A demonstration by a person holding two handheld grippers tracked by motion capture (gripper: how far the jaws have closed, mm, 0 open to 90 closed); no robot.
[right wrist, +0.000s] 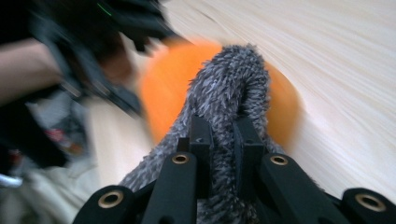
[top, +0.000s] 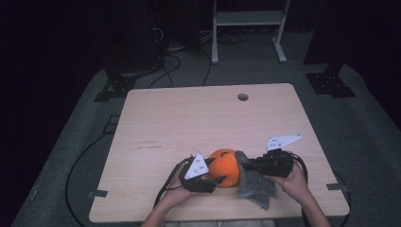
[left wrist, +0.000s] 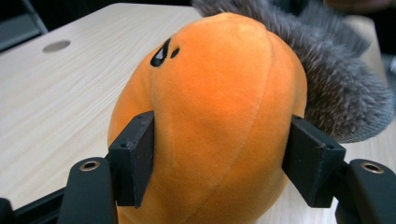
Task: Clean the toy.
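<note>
From above, a round orange plush toy sits near the table's front edge, a fuzzy grey cloth touching it. The left gripper view shows jaws pressing the toy's seamed sides. The right gripper view shows narrow jaws pinching the cloth draped over the toy.

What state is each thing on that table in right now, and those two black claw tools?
Orange plush toy: on the table, squeezed between the left tool's pads.
Grey fuzzy cloth: draped against the toy, one fold pinched.
Left gripper: shut on the toy.
Right gripper: shut on the cloth.
Table: bare wood, one round hole.
</note>
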